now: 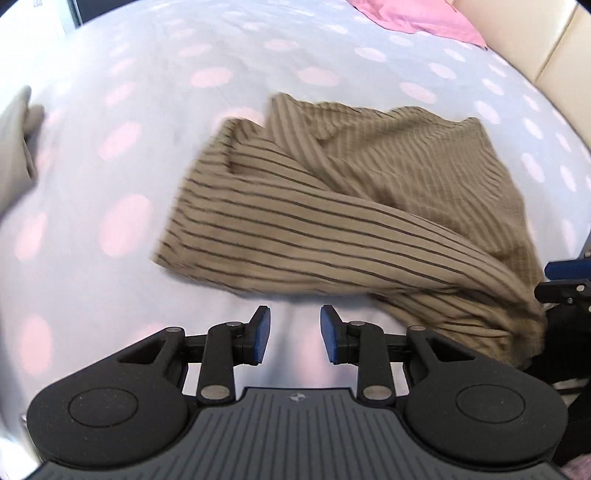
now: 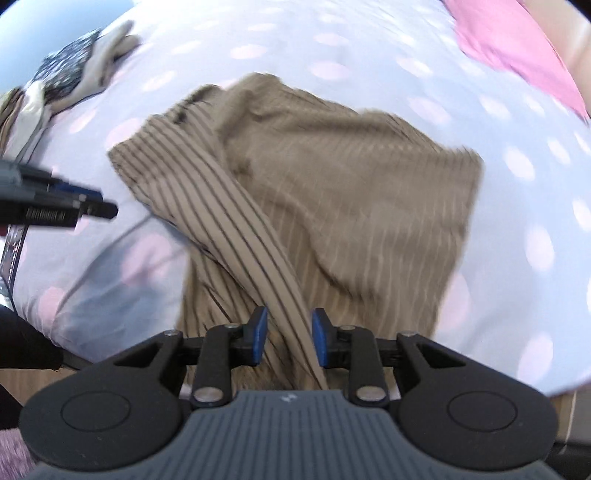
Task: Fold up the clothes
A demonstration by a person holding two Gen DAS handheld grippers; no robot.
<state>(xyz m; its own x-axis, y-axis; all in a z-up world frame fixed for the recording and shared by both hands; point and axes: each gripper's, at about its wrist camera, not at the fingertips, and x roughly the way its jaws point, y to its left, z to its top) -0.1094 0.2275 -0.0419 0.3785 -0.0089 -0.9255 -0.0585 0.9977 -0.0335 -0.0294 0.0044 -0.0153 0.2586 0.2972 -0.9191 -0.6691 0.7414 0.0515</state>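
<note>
The left gripper (image 1: 295, 334) has its blue-padded jaws parted with nothing between them, only bare sheet below. The right gripper (image 2: 289, 338) is parted too; a narrow striped strip of the garment runs down through the gap, but neither pad seems to press on it, so I would call it released, not gripped.

Just beyond both tools lies the tan, dark-striped knit garment (image 1: 332, 206), loosely heaped on the bed's pale lilac sheet with pink dots (image 1: 122, 122). One striped panel is thrown diagonally across the plainer reverse side, and the near corner trails toward the bed's edge under the right gripper. Edges do not line up and the cloth is rumpled, so this looks like a rough first fold at most; squaring it, smoothing it and folding it down smaller remain, as far as I can judge.

Further out, a bright pink cloth (image 1: 417, 18) lies at the far corner, and a small pile of pale and dark speckled fabric (image 2: 74, 74) lies off to the left, apparently still waiting.
</note>
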